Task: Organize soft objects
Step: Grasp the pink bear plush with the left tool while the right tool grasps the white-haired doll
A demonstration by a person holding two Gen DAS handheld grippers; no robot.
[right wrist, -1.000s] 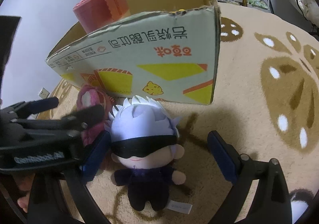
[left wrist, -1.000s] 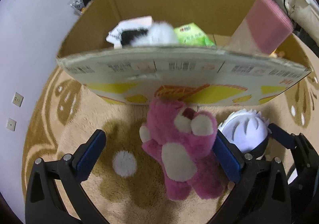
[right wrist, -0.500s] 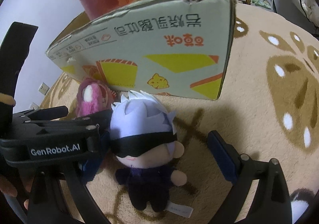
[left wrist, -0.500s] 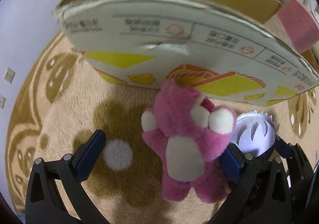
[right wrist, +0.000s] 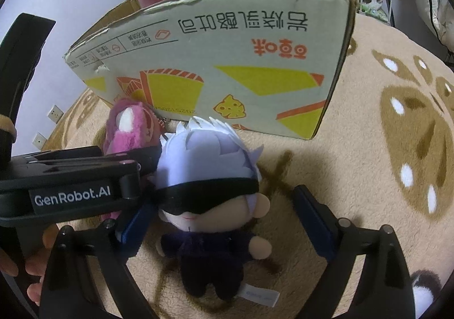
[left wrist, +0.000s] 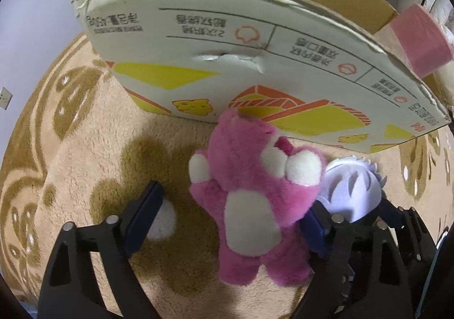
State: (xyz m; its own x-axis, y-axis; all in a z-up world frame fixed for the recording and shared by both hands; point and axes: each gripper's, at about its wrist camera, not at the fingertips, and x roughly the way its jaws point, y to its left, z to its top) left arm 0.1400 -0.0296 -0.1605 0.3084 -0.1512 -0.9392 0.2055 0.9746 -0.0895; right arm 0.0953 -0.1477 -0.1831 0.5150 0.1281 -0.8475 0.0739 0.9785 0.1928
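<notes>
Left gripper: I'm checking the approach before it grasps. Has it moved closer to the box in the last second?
Yes. In the left wrist view the cardboard box looms larger and hides its contents, so the left gripper has advanced and dropped toward it, straddling the pink bear.

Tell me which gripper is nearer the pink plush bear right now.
Left. The left gripper straddles the pink plush bear, jaws open either side. The right gripper sits beside it, jaws open around the white-haired blindfolded plush doll.

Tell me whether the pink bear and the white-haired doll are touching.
Touching. In the left wrist view the pink bear presses against the white-haired doll, its cheek overlapping the doll's hair with no carpet between.
</notes>
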